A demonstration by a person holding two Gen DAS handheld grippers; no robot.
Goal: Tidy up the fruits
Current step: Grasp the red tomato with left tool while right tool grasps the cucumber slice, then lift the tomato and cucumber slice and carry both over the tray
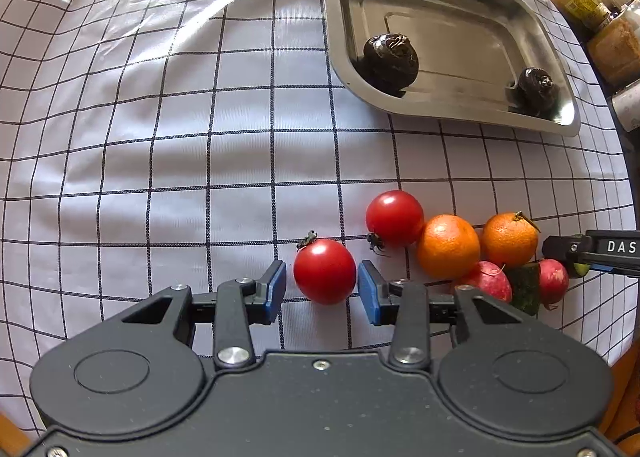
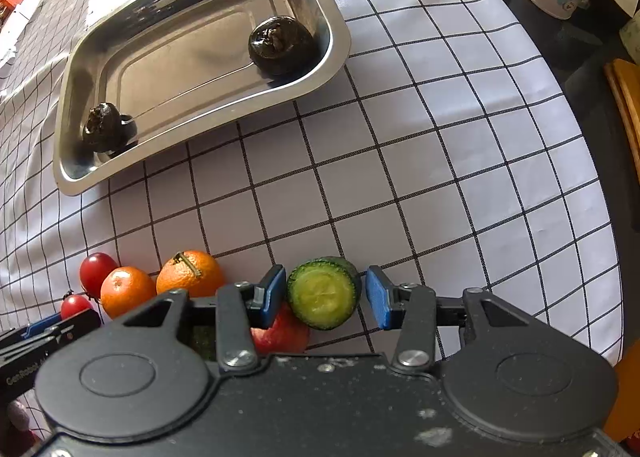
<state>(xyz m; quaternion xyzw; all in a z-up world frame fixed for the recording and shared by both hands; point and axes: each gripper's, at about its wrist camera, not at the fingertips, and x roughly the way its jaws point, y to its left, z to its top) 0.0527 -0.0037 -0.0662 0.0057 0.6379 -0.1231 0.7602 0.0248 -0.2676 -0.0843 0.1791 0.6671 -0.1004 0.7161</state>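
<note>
Tomato [image 1: 324, 271] between spread left jaws; cucumber piece [image 2: 324, 294] (cut face up) between spread right jaws.

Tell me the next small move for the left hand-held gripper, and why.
Probably close it on the tomato. The left hand-held gripper is open, its blue pads either side of that tomato with slight gaps, so it seems lined up for a grasp. The metal tray, holding two dark fruits, has room.
</note>
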